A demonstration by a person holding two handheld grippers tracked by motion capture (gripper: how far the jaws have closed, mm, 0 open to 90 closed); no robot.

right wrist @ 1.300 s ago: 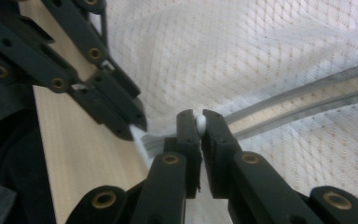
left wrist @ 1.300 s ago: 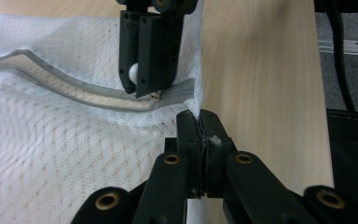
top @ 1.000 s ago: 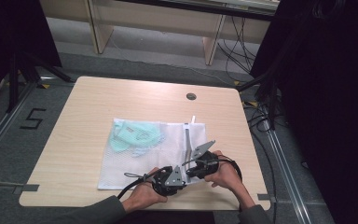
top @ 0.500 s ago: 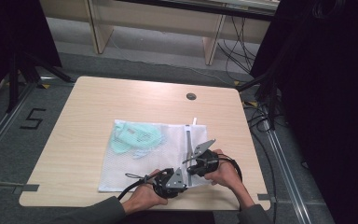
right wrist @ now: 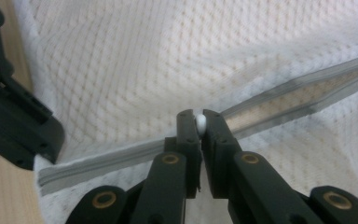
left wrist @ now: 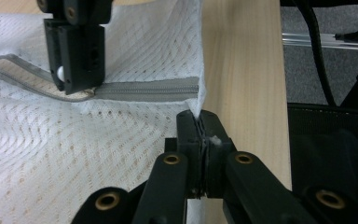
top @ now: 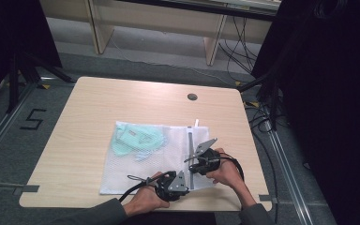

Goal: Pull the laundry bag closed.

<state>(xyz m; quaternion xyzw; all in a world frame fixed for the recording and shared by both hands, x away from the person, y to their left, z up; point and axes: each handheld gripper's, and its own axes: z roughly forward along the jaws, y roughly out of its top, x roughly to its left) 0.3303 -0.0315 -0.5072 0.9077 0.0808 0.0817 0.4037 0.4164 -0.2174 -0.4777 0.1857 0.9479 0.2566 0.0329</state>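
Two grippers sit at the near right corner of the white mesh bag (top: 140,173), which lies flat on the table (top: 84,112) with a mint-green garment (top: 138,140) inside. Your left gripper (left wrist: 199,122) is clamped on the bag's corner just beside the closed end of the grey zipper (left wrist: 149,88). Your right gripper (right wrist: 199,122) is pinched tight on the white zipper pull (right wrist: 200,122), where the zipper begins to part.

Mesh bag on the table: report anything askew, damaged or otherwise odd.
Nothing damaged. The white mesh bag lies flat with pale green cloth inside. Its grey zipper is part open: closed near the corner that the left claw pinches, gaping beyond the white pull held by the right claw.
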